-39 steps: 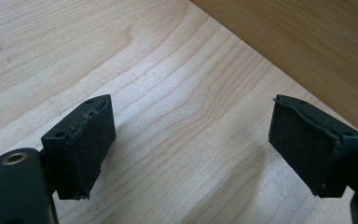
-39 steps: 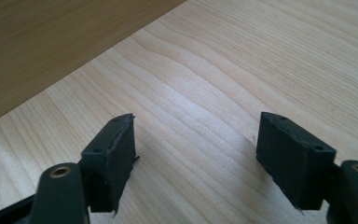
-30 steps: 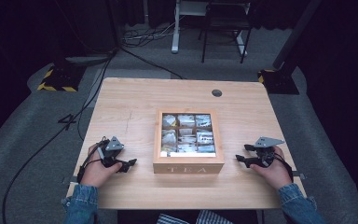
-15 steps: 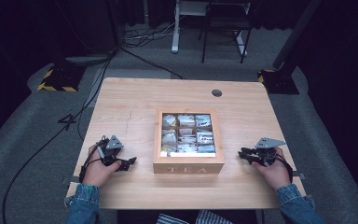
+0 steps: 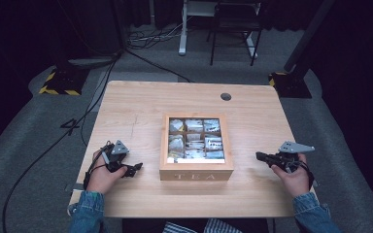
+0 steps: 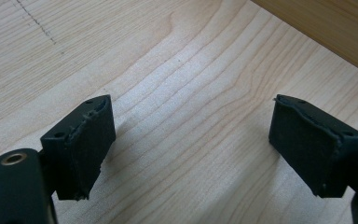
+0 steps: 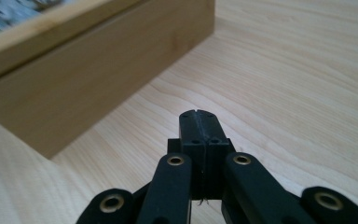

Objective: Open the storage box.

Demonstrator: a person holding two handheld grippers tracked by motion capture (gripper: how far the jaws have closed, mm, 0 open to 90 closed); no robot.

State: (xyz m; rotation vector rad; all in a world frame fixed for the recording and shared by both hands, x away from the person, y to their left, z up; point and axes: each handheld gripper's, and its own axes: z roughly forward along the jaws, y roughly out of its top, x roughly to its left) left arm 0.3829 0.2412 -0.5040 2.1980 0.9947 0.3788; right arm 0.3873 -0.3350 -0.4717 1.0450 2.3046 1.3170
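The tea box (image 5: 196,145) sits mid-table between your hands: your right gripper (image 5: 260,156), jaws just closed on nothing, points at its right wall across bare wood, your left gripper (image 5: 137,168) gaping wide beside it.

We see the table (image 5: 252,126) brightly lit from above in the high view, while the surrounding floor and room fall off into near black. The glass lid of the tea box (image 5: 196,145) catches pale glare. The picture is soft and grainy. In the left gripper view the wood grain is sharp, with soft shadows under the pads (image 6: 314,149). In the right gripper view the far edge blurs.
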